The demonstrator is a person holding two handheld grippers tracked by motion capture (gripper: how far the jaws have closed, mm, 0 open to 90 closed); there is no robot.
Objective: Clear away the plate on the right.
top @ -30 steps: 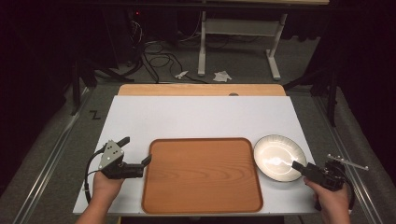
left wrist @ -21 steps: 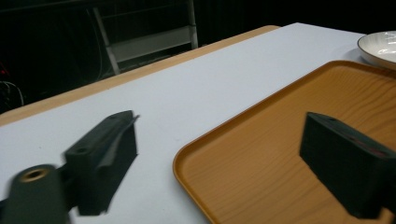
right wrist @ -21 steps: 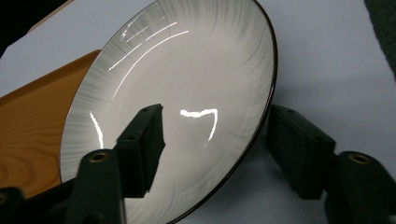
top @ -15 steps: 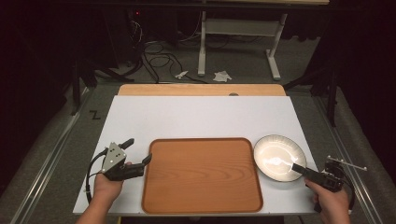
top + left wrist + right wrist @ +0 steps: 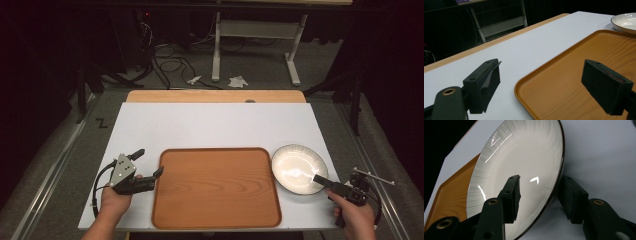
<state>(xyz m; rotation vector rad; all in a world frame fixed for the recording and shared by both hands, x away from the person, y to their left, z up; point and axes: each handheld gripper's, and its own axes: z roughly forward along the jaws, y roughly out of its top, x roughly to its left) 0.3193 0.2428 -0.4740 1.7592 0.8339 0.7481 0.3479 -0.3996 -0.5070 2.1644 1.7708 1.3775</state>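
The plate (image 5: 299, 169) sits on the white tabletop (image 5: 215, 125) just to the right of the wooden tray (image 5: 216, 186), close to the near right corner. The right tool (image 5: 320, 179) has its jaws spread and straddling the plate's near rim: in the right gripper view one jaw lies over the glossy inside of the plate (image 5: 524, 167) and the other outside and beneath the dark edge, with a gap on each side, so nothing is pinched yet. That placement reads as a set-up for a rim grip (the only part of a shallow plate thin enough to take between two pads).

The tray lies empty in the middle of the near half of the tabletop. The left tool (image 5: 148, 165) is spread too, its jaws either side of the tray's far left corner, one over the wood and one over the white surface, probably ready to steady or take the tray (image 5: 579, 75) while the plate comes across.
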